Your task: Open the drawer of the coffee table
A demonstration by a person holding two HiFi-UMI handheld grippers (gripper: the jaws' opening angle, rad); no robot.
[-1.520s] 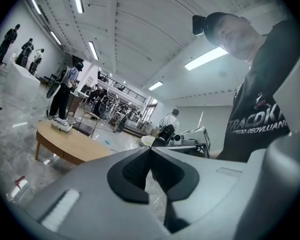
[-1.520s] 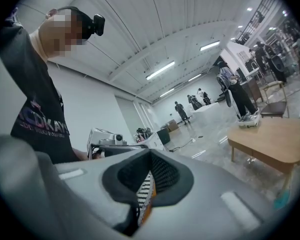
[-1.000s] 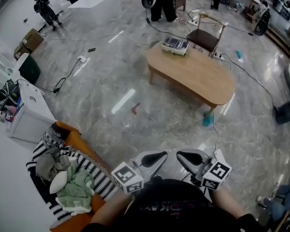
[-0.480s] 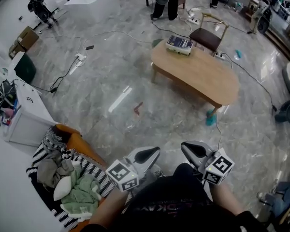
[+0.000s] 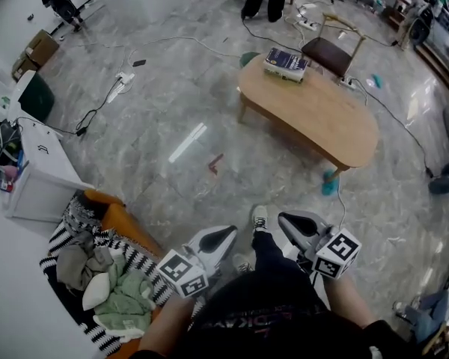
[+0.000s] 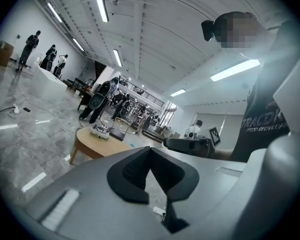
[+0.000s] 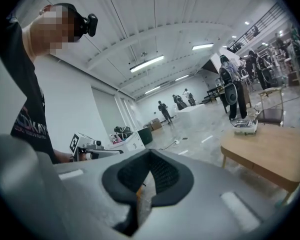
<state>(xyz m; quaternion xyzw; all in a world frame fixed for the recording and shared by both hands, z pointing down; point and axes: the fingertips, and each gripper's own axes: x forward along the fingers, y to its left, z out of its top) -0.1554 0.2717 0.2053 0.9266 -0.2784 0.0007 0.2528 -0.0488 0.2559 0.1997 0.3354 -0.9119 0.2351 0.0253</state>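
In the head view, the left gripper (image 5: 226, 236) and the right gripper (image 5: 286, 221) are held side by side low in the frame, close to the person's body, both pointing away from it. A shoe (image 5: 260, 217) shows on the floor between their tips. The coffee table (image 5: 314, 114) stands well ahead of both claws and somewhat to the right, apart from them across bare marble floor (image 5: 172, 111). A boxy item (image 5: 286, 63) sits on the table's far end, and a chair (image 5: 331, 51) stands just beyond it. To the left of the left claw lies an orange seat (image 5: 112, 223) heaped with clothes.

In the left gripper view, the left gripper's (image 6: 151, 171) jaws are pressed together with nothing between them. The coffee table (image 6: 92, 144) lies ahead and to the left of the tips, and the right gripper (image 6: 187, 144) shows off to the right.

In the right gripper view, the right gripper's (image 7: 149, 176) jaws are likewise closed and empty. The coffee table (image 7: 275, 154) is ahead to the right, well apart from the tips, and the left gripper (image 7: 97, 153) shows at the left.
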